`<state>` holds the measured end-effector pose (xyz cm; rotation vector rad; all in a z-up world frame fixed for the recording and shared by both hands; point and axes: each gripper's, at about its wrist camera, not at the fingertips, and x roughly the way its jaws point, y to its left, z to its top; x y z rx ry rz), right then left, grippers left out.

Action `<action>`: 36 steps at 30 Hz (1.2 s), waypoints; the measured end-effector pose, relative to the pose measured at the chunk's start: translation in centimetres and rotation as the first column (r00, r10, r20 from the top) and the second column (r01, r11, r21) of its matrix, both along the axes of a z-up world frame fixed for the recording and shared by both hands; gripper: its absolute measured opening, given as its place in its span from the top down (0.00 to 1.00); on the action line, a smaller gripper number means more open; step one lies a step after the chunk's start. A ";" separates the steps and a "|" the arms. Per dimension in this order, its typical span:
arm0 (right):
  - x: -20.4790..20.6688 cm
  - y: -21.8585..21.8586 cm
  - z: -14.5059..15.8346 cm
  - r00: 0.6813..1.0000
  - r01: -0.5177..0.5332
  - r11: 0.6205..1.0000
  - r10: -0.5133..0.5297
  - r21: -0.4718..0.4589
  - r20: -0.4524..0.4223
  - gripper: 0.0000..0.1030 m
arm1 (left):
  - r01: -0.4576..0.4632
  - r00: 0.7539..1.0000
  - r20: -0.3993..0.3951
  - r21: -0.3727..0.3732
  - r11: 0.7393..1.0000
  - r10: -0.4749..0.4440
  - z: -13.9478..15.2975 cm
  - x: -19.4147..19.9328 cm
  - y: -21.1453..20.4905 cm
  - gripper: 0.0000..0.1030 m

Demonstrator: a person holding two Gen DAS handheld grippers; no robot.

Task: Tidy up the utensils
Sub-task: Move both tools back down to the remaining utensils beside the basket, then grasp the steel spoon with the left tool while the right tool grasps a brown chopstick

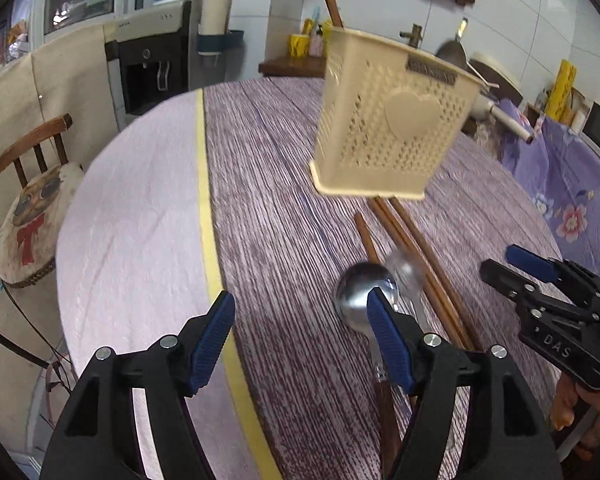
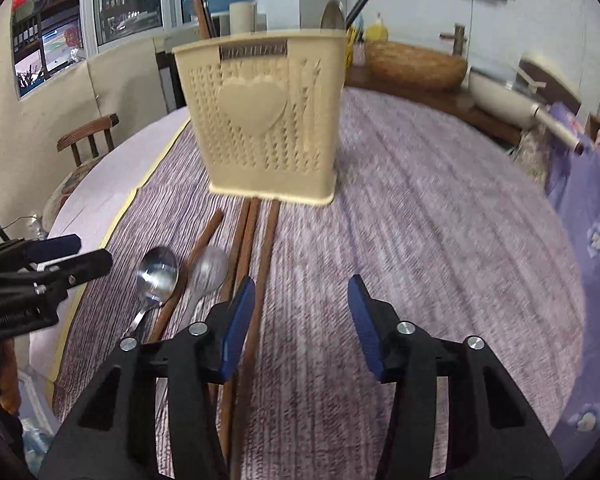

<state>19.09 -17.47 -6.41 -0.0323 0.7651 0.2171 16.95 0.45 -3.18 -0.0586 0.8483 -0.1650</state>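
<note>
A cream perforated utensil holder [image 1: 392, 120] with a heart on its side stands on the purple tablecloth; it also shows in the right wrist view [image 2: 264, 120], with chopsticks and a spoon standing in it. In front of it lie several brown chopsticks [image 2: 260, 264], a metal spoon [image 2: 156, 276] and a clear plastic spoon [image 2: 210, 270]. The metal spoon [image 1: 362, 296] lies just behind my left gripper's right finger. My left gripper [image 1: 300, 340] is open and empty above the table. My right gripper [image 2: 300, 320] is open and empty, its left finger over the chopsticks.
The round table [image 1: 140, 240] has a pale cloth on its left part with a yellow stripe [image 1: 208, 220]. A wooden chair [image 1: 32, 184] stands to the left. A water dispenser [image 1: 152, 68] and a shelf with jars are behind. A flowered purple cloth [image 2: 580, 200] is at the right.
</note>
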 end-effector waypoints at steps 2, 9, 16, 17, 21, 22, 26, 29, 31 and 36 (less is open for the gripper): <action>0.5 0.2 -0.6 0.999 -0.009 1.000 0.010 0.018 -0.041 0.61 | 0.016 1.000 -0.010 0.015 1.000 -0.016 -0.6 -0.2 -0.6 0.37; 2.2 1.4 -1.5 0.991 -0.054 0.998 0.056 0.020 -0.122 0.71 | 0.045 0.998 -0.037 0.048 0.998 -0.043 -1.5 -0.1 -1.5 0.40; 3.4 2.6 -2.2 0.985 -0.065 0.998 0.062 -0.015 -0.164 0.78 | 0.061 0.996 -0.063 0.068 0.996 -0.057 -2.0 0.0 -2.0 0.42; 3.5 2.6 -2.1 0.985 -0.065 0.998 0.061 -0.018 -0.163 0.78 | 0.065 0.996 -0.067 0.070 0.995 -0.060 -2.1 0.0 -2.1 0.43; 4.2 3.0 -2.1 0.985 -0.063 0.997 0.057 -0.035 -0.161 0.78 | 0.067 0.996 -0.066 0.083 0.994 -0.062 -2.2 0.0 -2.3 0.43; 4.4 3.1 -2.0 0.986 -0.063 0.997 0.056 -0.040 -0.160 0.78 | 0.068 0.996 -0.067 0.084 0.994 -0.063 -2.2 0.0 -2.5 0.43; 5.1 3.2 -2.0 0.986 -0.062 0.997 0.055 -0.040 -0.159 0.78 | 0.086 0.994 -0.075 0.087 0.992 -0.079 -2.2 -0.2 -2.9 0.43; 5.4 3.2 -2.0 0.986 -0.063 0.997 0.056 -0.041 -0.159 0.78 | 0.095 0.994 -0.073 0.112 0.989 -0.087 -2.3 -0.3 -3.4 0.43; 5.5 3.2 -2.0 0.986 -0.064 0.997 0.057 -0.043 -0.157 0.78 | 0.098 0.993 -0.074 0.110 0.989 -0.091 -2.3 -0.3 -3.7 0.43; 6.1 3.4 -1.9 0.986 -0.064 0.997 0.057 -0.043 -0.158 0.79 | 0.099 0.993 -0.073 0.089 0.991 -0.093 -2.2 0.4 -4.1 0.43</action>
